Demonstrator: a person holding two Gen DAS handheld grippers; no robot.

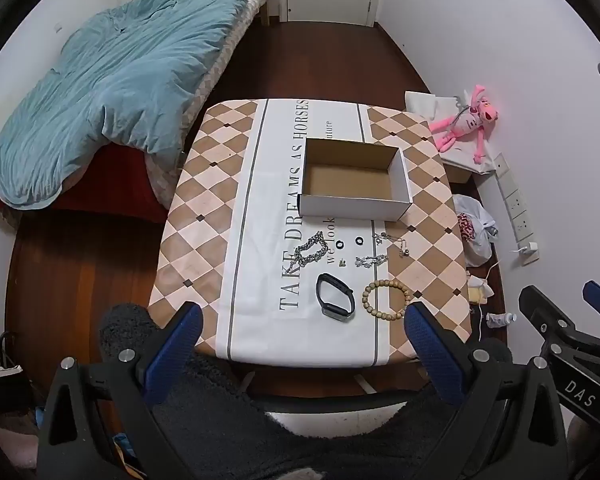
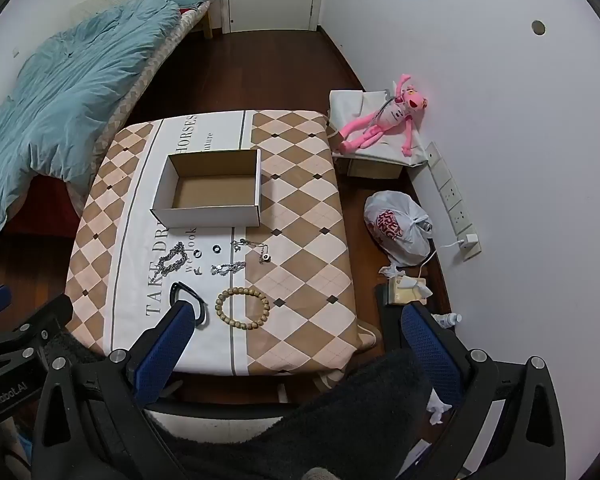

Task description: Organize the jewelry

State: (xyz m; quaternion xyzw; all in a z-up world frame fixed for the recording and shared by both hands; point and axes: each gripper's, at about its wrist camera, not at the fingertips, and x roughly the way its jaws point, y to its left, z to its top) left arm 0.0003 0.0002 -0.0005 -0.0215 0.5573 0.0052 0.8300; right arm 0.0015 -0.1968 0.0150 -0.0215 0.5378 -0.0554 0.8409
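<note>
Both our grippers, left gripper (image 1: 304,322) and right gripper (image 2: 296,324), gape fully open, holding nothing. Bead bracelet (image 2: 242,308) lies at 11 o'clock of the right one, nearer it; box (image 2: 210,192) beyond at 12.

Even, soft indoor light, faint shadows, sharp focus centrally, strong fisheye bending and dark vignetting at the edges.

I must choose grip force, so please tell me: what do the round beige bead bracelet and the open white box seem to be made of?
Round beige bead bracelet: probably wood, matte tan beads without shine.
Open white box: cardboard, white outside and plain brown inside, with thin folded walls.
</note>
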